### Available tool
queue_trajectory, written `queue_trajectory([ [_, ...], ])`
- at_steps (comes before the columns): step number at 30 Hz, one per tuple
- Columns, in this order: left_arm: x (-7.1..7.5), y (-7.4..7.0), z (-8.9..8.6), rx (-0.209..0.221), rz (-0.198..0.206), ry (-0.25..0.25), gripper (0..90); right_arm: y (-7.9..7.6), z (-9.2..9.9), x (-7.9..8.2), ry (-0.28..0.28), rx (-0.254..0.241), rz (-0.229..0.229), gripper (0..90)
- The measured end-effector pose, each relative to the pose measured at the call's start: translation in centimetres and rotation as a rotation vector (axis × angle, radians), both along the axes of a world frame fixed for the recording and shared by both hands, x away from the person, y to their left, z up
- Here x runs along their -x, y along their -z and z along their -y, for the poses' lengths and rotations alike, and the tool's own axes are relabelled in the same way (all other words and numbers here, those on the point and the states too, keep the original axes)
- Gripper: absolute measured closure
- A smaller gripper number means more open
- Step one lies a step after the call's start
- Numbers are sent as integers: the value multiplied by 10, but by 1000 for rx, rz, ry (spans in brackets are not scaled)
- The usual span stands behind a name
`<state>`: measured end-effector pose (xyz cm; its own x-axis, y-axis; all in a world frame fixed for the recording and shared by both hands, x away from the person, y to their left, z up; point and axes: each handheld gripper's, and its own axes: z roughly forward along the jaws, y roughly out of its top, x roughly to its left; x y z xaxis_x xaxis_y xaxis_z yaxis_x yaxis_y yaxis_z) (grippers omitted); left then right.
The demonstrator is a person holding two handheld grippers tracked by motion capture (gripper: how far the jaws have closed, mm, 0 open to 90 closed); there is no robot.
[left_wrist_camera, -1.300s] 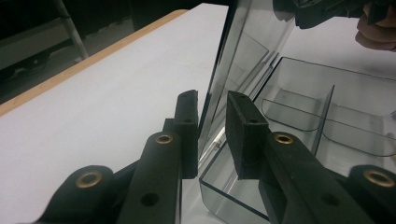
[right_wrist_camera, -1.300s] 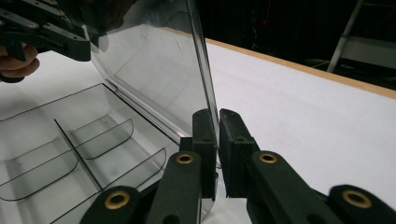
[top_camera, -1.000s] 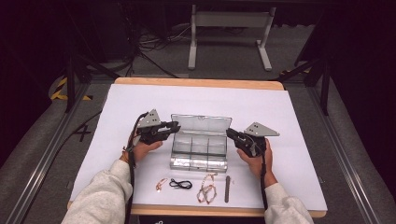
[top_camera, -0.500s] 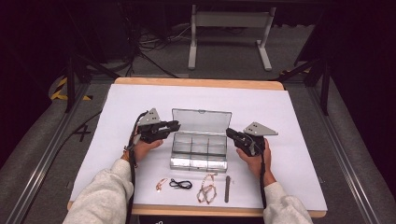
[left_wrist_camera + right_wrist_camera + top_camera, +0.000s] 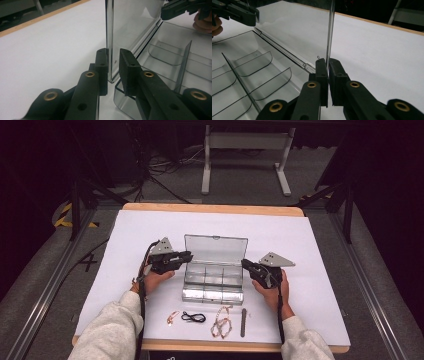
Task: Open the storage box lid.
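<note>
At each end of the upright lid (image 5: 216, 249), a gripper is engaged: the right gripper (image 5: 328, 75) is clamped on the lid's edge, while the left gripper (image 5: 113, 65) straddles the opposite edge with its jaws slightly apart.

Below the lid, the clear compartment box (image 5: 213, 289) lies open at mid-table. The lid is best swung evenly about its hinge, both ends moved together. Nearer the person than the box, small jewellery pieces (image 5: 221, 322) are too small to be identified.
</note>
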<state>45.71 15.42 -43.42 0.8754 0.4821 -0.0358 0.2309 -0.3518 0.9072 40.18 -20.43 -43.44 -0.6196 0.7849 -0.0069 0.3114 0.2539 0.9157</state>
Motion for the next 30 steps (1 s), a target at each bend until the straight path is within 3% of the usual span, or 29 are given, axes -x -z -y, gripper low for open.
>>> queue_trajectory([
  [11,-2,6,0,-6,-36,9,777,3,1,-1,-1,-26,-12,860],
  [16,-2,5,1,-25,-24,13,773,3,1,-1,4,-26,-12,859],
  [30,-3,7,1,-2,-38,3,737,4,3,-2,-7,-46,-21,824],
])
